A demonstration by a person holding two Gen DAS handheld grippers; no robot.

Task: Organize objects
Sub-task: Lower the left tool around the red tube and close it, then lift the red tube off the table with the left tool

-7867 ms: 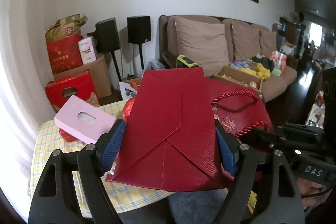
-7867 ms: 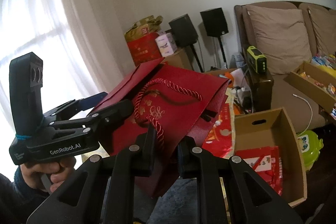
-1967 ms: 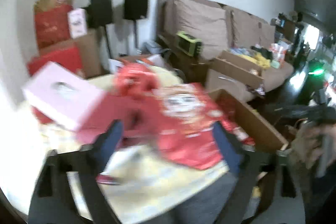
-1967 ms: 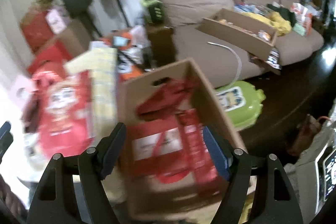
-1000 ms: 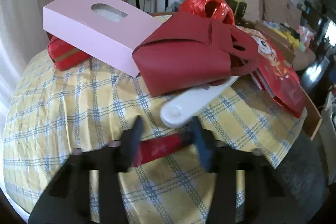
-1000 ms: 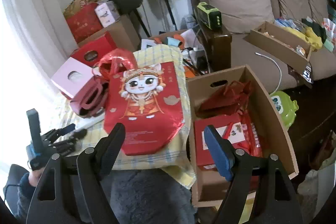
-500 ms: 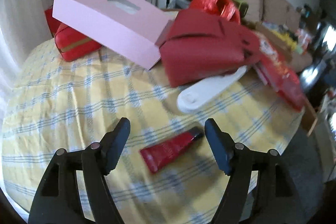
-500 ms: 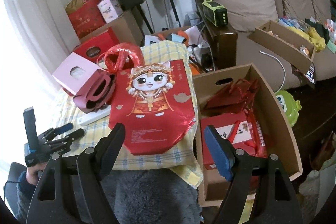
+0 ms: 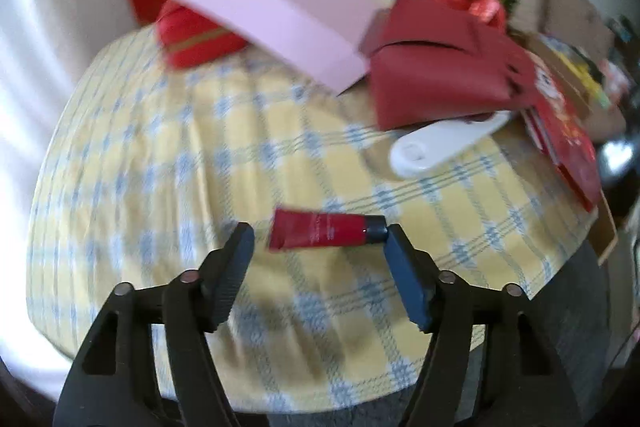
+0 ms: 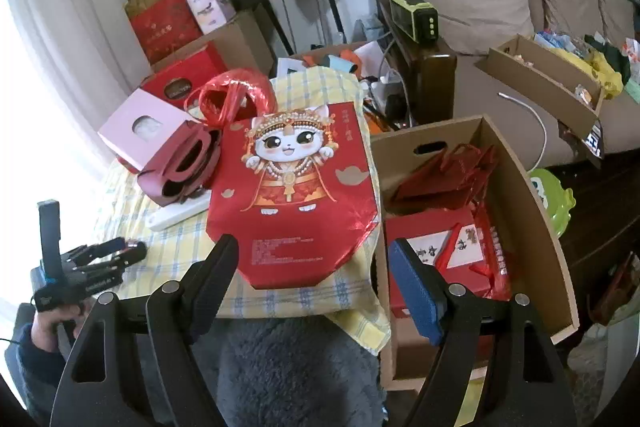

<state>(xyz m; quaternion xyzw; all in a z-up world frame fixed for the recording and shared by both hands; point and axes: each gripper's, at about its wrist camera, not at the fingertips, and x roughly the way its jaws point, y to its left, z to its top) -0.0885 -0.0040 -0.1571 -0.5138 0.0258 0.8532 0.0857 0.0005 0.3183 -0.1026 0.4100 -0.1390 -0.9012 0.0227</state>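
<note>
The left gripper (image 9: 318,239) hangs over the yellow checked tablecloth (image 9: 168,147), and its jaws have just been opening: they stand well apart now, gripping nothing. Between them lies the red tube (image 9: 320,235) with its dark cap, flat on the cloth. The cap end sits right at the tip of the blue-padded finger; whether it actually touches, the blurred picture does not settle. The other finger is clear of the tube's crimped end.

Over to the right gripper (image 10: 314,249): jaws wide, nothing between them, hovering above the near edge of the table. Under it lies the red cat gift bag (image 10: 294,195), flat on the cloth, a cartoon cat in an ornate headdress on its face. There is a block of small print near the bag's bottom, too fine to read.

To the side of the table stands the cardboard box (image 10: 532,211), already holding red bags and a red package with a white label bearing dark characters, not legible from here.

Further up the table, the pink tissue box (image 9: 260,3) leans on a red pouch (image 9: 192,39), a dark red paper bag (image 9: 444,79) lies beside it, and a white flat device (image 9: 440,147) pokes out from under that bag.

In the right view the person's hand (image 10: 50,323) grips the left tool's handle; the white lettering on its side is too small to make out.
</note>
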